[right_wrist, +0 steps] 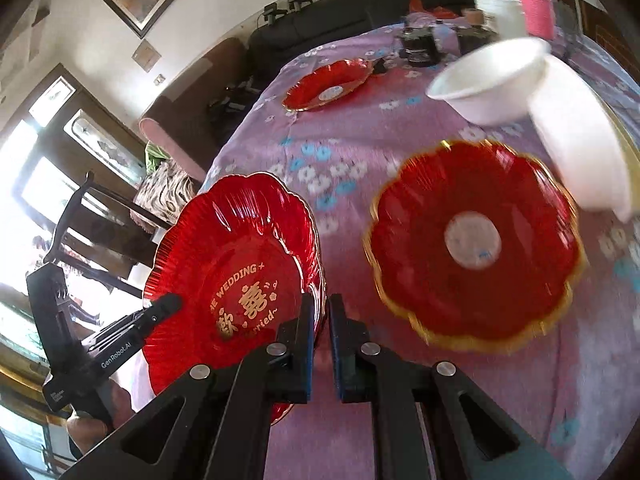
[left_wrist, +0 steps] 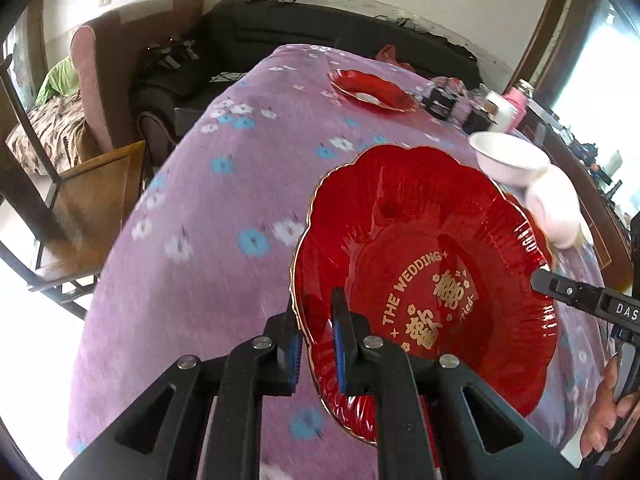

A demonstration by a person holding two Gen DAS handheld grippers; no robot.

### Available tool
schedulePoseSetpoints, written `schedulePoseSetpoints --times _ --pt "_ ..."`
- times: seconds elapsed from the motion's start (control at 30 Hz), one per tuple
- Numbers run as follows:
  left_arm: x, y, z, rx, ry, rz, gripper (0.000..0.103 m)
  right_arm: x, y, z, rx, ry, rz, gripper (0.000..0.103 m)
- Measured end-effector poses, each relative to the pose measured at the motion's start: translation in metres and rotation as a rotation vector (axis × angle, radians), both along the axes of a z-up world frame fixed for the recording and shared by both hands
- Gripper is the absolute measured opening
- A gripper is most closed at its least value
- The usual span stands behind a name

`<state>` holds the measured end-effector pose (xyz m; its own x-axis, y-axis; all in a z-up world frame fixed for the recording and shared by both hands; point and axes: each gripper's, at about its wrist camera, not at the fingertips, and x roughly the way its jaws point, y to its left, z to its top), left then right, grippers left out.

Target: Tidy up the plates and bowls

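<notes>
Both grippers hold one red scalloped plate with gold "THE WEDDING" lettering (left_wrist: 432, 280) above the table. My left gripper (left_wrist: 316, 312) is shut on its left rim. My right gripper (right_wrist: 320, 316) is shut on its right rim; the plate also shows in the right wrist view (right_wrist: 232, 280). A second red plate (right_wrist: 472, 240) lies on the cloth to the right. A third red plate (right_wrist: 328, 84) lies at the far end, also in the left wrist view (left_wrist: 372, 90). Two white bowls (right_wrist: 492, 80) (right_wrist: 580, 136) sit beyond the second plate.
The table has a purple floral cloth (left_wrist: 224, 216). Jars, a white cup (right_wrist: 500, 12) and a pink bottle (right_wrist: 536, 4) stand at the far end. A wooden chair (left_wrist: 92, 208) stands at the left side. A dark sofa (left_wrist: 320, 24) is behind the table.
</notes>
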<state>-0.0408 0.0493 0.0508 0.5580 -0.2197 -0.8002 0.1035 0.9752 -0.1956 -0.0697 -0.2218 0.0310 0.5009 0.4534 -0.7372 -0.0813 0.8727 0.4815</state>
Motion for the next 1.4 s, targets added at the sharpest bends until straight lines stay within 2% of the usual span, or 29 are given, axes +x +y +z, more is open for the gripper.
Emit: schedulePoseSetpoints --times 0.23,0.4,0.6,0.87,0.97,1.07,1.23,1.4 --pt "-0.045 -0.040 -0.001 0.026 -0.026 -0.100 0.014 -0.060 -0.034 -0.015 0.026 0.020 -0.041 0.009" --pt "-0.054 -0.077 -0.005 0.048 -0.023 -0.183 0.015 -0.089 -0.066 -0.020 0.028 0.021 -0.105 0.009" --pt "-0.054 -0.105 -0.020 0.078 -0.004 -0.220 0.018 -0.103 -0.090 -0.028 0.039 0.029 -0.150 0.009" --pt "-0.048 -0.097 -0.025 0.043 0.022 -0.231 0.018 -0.107 -0.089 -0.029 0.034 0.008 -0.118 0.013" --pt "-0.048 -0.086 -0.015 0.027 0.000 -0.244 0.018 -0.106 -0.096 -0.028 0.098 0.013 -0.104 0.015" --pt "-0.044 -0.075 -0.002 0.012 -0.019 -0.244 0.018 -0.109 -0.111 -0.019 0.091 -0.019 -0.131 0.015" --pt "-0.026 -0.063 0.001 -0.038 0.022 -0.226 0.021 -0.104 -0.129 -0.010 0.079 -0.052 -0.187 0.015" --pt "-0.021 -0.069 0.004 -0.003 0.023 -0.244 0.024 -0.093 -0.135 -0.015 0.077 -0.033 -0.194 0.014"
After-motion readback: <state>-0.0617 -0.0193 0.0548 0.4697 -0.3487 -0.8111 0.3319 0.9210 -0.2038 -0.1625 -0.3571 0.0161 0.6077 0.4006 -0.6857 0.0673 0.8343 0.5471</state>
